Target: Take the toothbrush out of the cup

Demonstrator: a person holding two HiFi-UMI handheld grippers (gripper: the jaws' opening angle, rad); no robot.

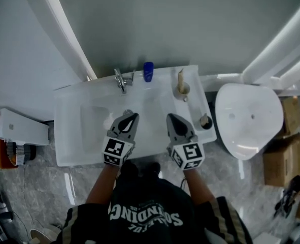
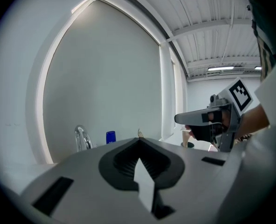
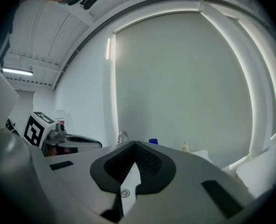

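**Q:** Where is the toothbrush as the moment is caught?

**A:** The toothbrush (image 1: 179, 77) stands upright in the cup (image 1: 181, 91), at the back right of the white surface (image 1: 196, 108) beside the basin (image 1: 91, 123). The tap (image 1: 121, 79) and a blue bottle (image 1: 148, 71) sit further left along the back edge. The cup keeps the brush upright, so the part above the rim is free to be pinched.

**Q:** And the two tools?

**A:** The left hand-held gripper (image 1: 130, 118) and the right hand-held gripper (image 1: 172, 121) hang side by side over the front half of the basin, both well short of the cup. Each has its jaws pressed together with nothing between them, and each gripper's own view shows the same.

**Q:** Why that posture?

**A:** It looks like an approach stance. Both forearms reach forward from the person's body, roughly parallel. The grippers point toward the back wall, tipped slightly below level. The right one is nearer the cup, so it seems the likelier one to take the brush. It would first have to open its jaws, then travel forward and right.
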